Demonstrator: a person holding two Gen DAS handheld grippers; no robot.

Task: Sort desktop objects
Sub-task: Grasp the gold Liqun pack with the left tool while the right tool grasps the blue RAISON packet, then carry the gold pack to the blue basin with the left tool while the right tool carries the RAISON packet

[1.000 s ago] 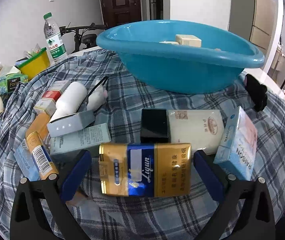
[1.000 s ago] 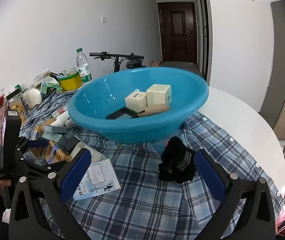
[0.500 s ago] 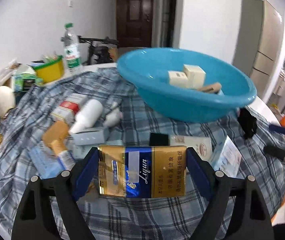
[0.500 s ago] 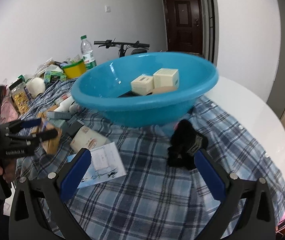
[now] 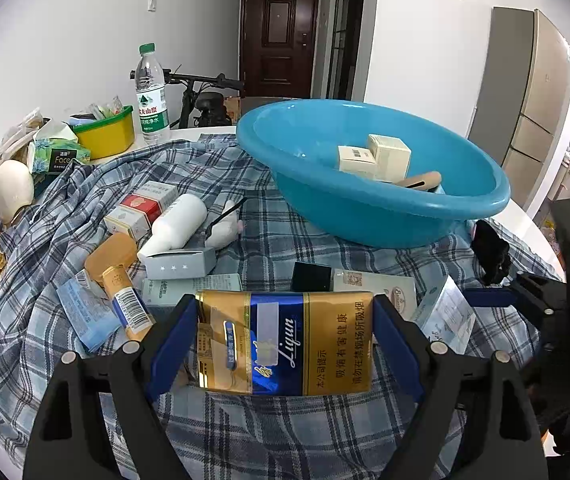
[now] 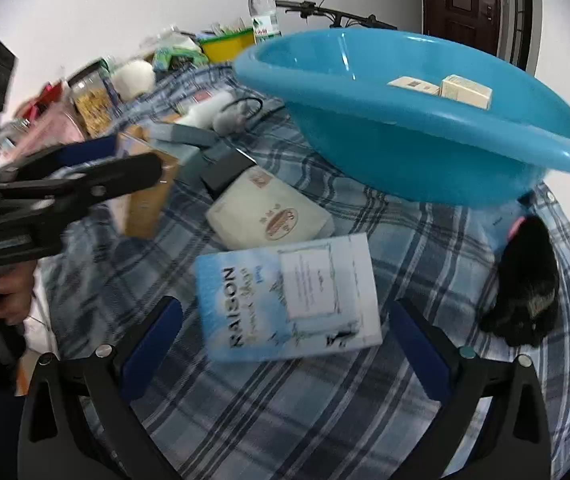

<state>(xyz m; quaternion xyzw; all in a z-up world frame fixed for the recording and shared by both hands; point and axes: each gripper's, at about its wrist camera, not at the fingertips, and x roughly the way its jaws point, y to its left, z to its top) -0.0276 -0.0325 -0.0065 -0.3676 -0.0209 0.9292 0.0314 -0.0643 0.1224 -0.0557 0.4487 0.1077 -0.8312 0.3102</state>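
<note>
Plaid cloth (image 5: 277, 432) covers counter, w/ clutter on it. Left tool (image 5: 285, 344) pinches gold pack (image 5: 285, 346) across its ends, lifted clear of cloth. Basin (image 5: 365, 216) sits beyond, boxes already inside. Right tool (image 6: 285, 344) spread wide, nothing held, over blue box (image 6: 285, 300). Advise: keep pack level, clear basin rim before release; square right tool on box's long edges before closing.

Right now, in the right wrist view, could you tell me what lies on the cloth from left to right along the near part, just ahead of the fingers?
Left gripper shut on the gold box → cream packet → pale blue box → black cloth item.
</note>
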